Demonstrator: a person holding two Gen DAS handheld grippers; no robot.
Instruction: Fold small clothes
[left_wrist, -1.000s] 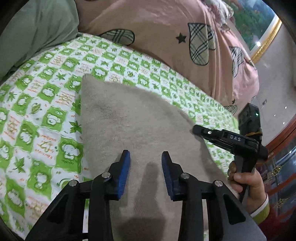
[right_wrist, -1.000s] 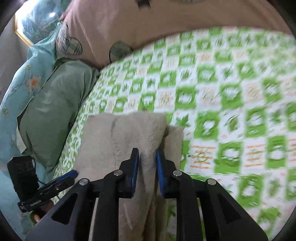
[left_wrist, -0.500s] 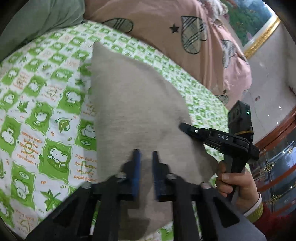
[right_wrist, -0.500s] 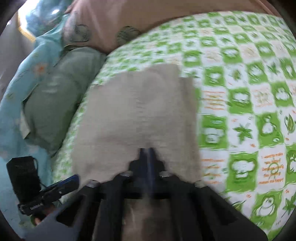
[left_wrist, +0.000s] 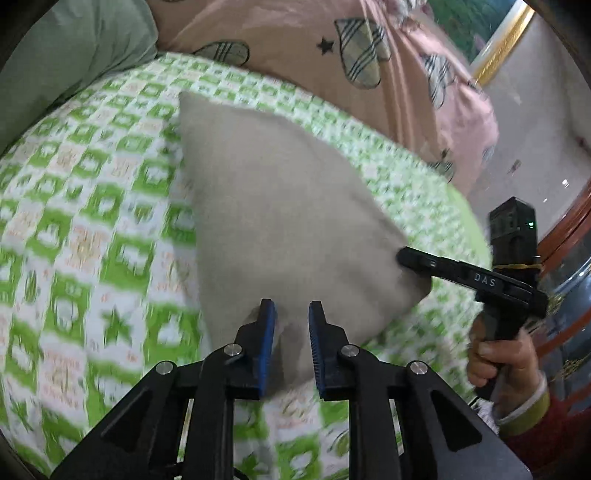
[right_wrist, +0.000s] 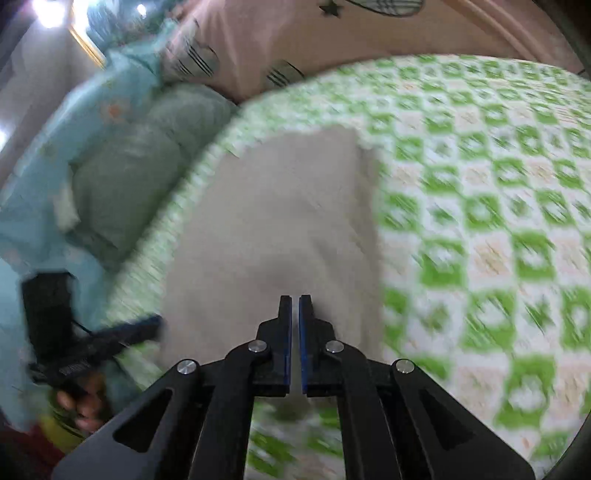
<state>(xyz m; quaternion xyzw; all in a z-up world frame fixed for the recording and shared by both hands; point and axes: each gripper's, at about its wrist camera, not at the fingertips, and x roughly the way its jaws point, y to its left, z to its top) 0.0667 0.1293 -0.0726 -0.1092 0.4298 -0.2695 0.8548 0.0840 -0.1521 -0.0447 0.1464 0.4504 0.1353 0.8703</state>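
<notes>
The beige cloth (left_wrist: 280, 221) stretches toward twelve o'clock from both tools: the right gripper (right_wrist: 294, 306) pinches its near edge, the left gripper (left_wrist: 291, 314) stands slightly spread.

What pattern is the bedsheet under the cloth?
Green-and-white checks with small pictures on the bedsheet; left wrist view shows it best.

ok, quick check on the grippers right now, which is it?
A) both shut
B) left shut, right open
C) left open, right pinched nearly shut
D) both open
C: the left gripper shows a clear gap between its blue pads over the near edge of the beige cloth, while the right gripper has its fingers closed to a thin slit at the cloth's edge.
</notes>
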